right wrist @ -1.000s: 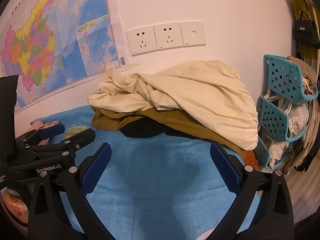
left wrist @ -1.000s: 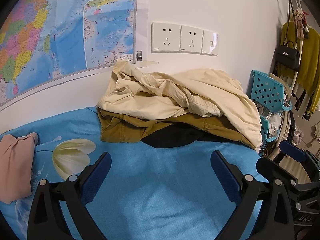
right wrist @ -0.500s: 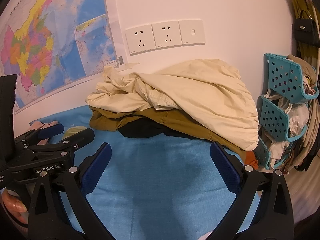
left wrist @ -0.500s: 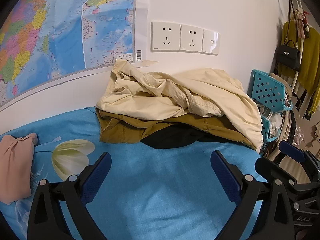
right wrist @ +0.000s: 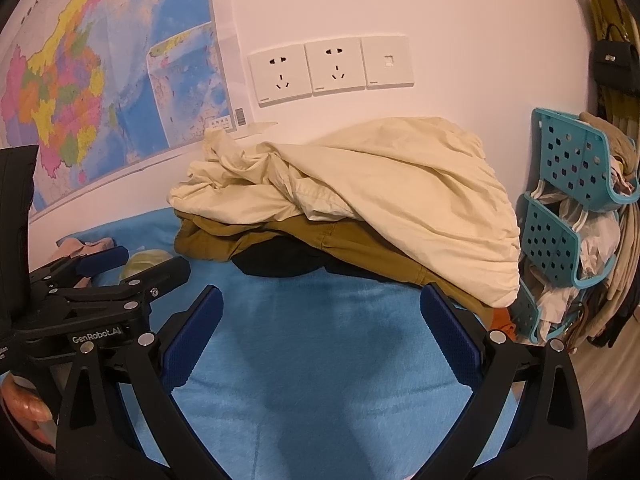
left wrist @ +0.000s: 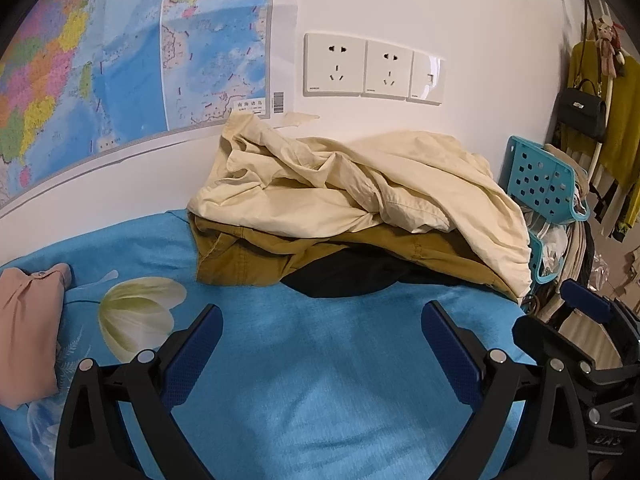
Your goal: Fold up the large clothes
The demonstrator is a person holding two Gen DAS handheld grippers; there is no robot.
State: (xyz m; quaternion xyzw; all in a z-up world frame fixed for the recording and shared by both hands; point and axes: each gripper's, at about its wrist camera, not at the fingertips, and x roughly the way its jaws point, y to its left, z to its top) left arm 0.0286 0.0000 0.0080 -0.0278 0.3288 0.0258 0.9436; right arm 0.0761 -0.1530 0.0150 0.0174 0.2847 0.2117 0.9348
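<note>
Almost nothing has changed in the last second. Your left gripper [left wrist: 320, 344] and your right gripper [right wrist: 320, 328] have only crept a tiny bit closer to the pile of clothes [left wrist: 352, 208]. Both have their blue fingers wide apart and hold nothing, so I think the folding has not begun.

The pile sits at the back of the blue bed sheet [left wrist: 312, 380], against the wall. The cream garment [right wrist: 380, 176] is on top, a brown one [right wrist: 352, 248] under it, and a black one [right wrist: 280, 260] lowest. You will likely pick the top one first.

You can read "GenRobot.AI" [right wrist: 96, 335] on your left gripper. The map [left wrist: 132, 64] has writing too small to read.
</note>
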